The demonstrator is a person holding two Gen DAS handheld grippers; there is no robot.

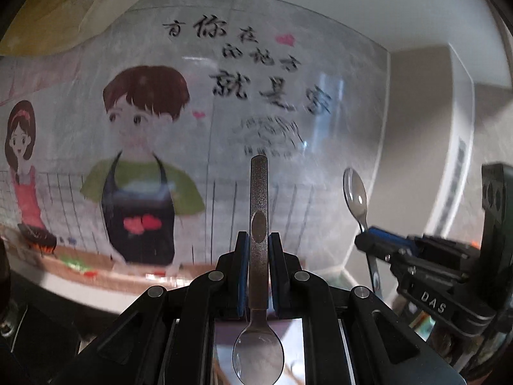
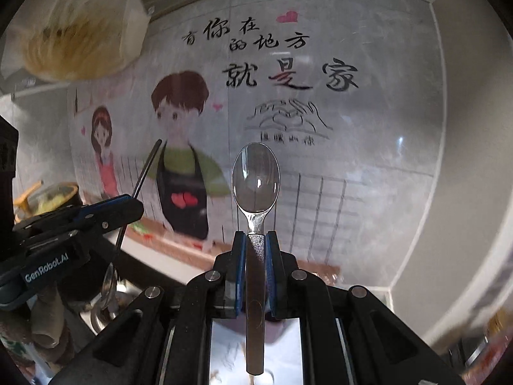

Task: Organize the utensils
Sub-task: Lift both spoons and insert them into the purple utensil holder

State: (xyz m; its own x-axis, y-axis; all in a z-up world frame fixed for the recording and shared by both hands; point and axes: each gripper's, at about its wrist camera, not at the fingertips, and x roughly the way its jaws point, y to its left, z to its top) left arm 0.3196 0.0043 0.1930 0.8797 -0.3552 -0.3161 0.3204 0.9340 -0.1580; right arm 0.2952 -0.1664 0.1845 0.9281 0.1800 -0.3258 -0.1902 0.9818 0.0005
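In the left wrist view my left gripper (image 1: 259, 240) is shut on a metal spoon (image 1: 259, 192). Its flat handle points up and forward, and its bowl hangs back toward the camera. At the right of that view my right gripper (image 1: 364, 240) is shut on a second spoon (image 1: 355, 192), bowl up. In the right wrist view my right gripper (image 2: 255, 239) clamps that second spoon (image 2: 256, 176) just below its upright bowl. My left gripper (image 2: 136, 207) shows at the left there, with the first spoon's (image 2: 146, 168) handle slanting up from it. Both grippers are raised in front of the wall.
A tiled wall with a cartoon sticker (image 2: 179, 160) and black lettering fills both views. A plastic bag (image 2: 80, 32) hangs at upper left. A dark pot with a yellow handle (image 2: 54, 195) stands at the left on the counter. A white corner (image 1: 433, 128) rises at the right.
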